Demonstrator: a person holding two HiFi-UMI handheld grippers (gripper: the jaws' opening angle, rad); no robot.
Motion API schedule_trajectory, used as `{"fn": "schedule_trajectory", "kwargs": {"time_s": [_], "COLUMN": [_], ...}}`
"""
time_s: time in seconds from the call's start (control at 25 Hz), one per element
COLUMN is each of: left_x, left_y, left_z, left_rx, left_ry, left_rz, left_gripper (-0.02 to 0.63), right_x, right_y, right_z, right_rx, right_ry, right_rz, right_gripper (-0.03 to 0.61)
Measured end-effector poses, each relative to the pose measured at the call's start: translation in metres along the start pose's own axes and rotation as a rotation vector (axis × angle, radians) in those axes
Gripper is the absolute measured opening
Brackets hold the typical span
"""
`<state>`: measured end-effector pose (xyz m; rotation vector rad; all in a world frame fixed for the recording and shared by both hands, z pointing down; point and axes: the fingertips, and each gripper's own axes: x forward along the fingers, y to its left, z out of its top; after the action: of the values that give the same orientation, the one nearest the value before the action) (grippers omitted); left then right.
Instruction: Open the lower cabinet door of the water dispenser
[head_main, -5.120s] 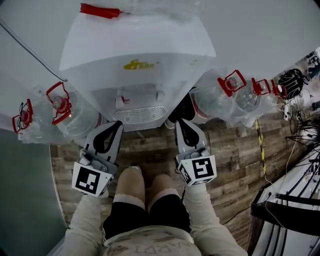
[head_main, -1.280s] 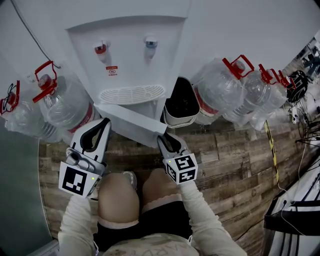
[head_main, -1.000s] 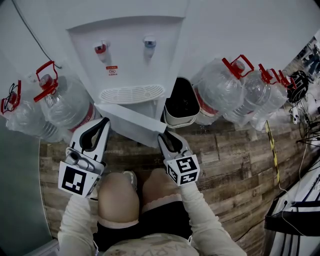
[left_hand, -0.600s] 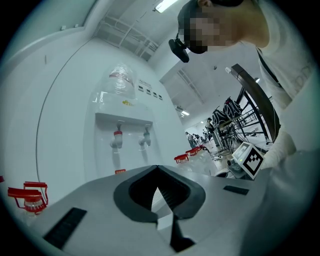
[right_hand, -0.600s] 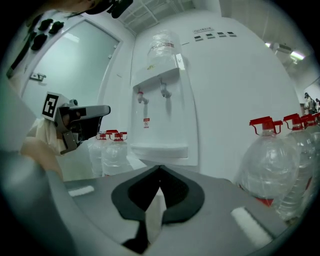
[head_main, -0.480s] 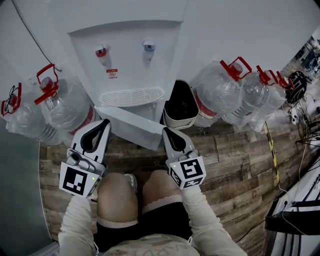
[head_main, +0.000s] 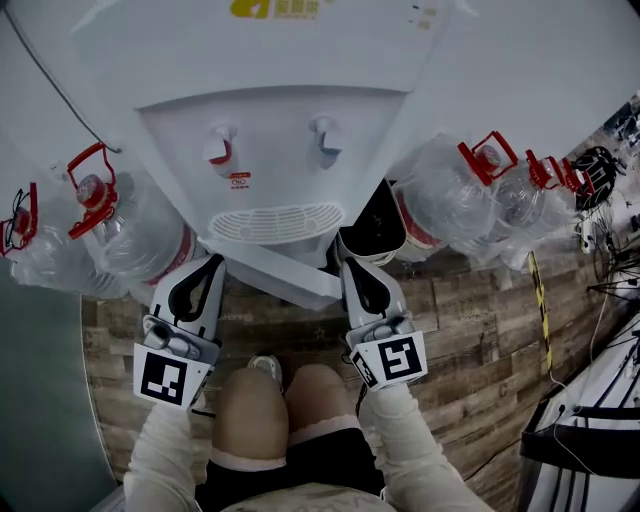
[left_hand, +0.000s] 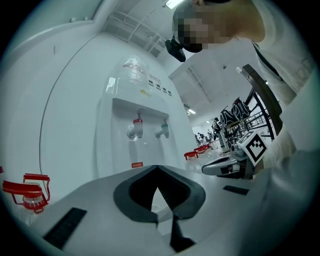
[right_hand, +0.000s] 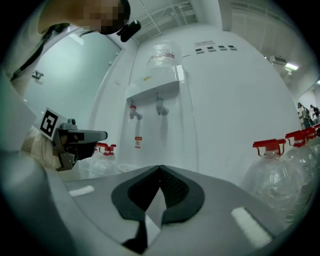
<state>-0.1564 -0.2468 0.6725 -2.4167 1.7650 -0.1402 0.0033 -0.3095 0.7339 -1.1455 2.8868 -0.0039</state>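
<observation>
The water dispenser (head_main: 270, 150) has its lower cabinet door (head_main: 272, 274) ajar, angled out over the plank floor (head_main: 470, 330) between the two grippers. The left gripper (head_main: 212, 259) and right gripper (head_main: 353, 263) both have their jaws pressed together on nothing. Water jugs (head_main: 135, 235) crowd both sides of the dispenser, and a dark bin (head_main: 378, 225) stands just right of it.

Left gripper (head_main: 215, 258): held level, pointing forward, jaws closed with the tips touching.
Right gripper (head_main: 352, 262): held level, pointing forward, roughly parallel to the other, jaws closed tip to tip.
Spacing: 2 grippers side by side and well apart, 1 outside each knee.
Left marker cube (head_main: 163, 377): at the rear of its gripper, 1 face turned up to the head camera.
Right marker cube (head_main: 398, 360): same, at the rear of its gripper.
Left forearm (head_main: 165, 450): in a pale sleeve, reaching forward from the body.
Right forearm (head_main: 415, 455): same pale sleeve, reaching forward.
Knees (head_main: 250, 405): 2, bare, bent, close together between the forearms.
</observation>
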Motion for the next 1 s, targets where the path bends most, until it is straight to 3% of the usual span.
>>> {"fn": "schedule_trajectory", "kwargs": {"time_s": [0.52,1.0], "left_x": [0.02,0.002], "left_y": [0.02,0.03], "left_z": [0.063,0.207], "left_rx": [-0.079,-0.139], "left_ry": [0.096,0.108], "left_rz": [-0.048,-0.048], "left_gripper": [0.002,0.002], "right_x": [0.021,-0.011], "right_y": [-0.004,0.014], "right_z": [0.096,0.242], "right_rx": [0.016,0.029], "right_ry": [0.03,0.084], "right_rz": [-0.089,-0.122], "right_gripper": [0.009,0.009]}}
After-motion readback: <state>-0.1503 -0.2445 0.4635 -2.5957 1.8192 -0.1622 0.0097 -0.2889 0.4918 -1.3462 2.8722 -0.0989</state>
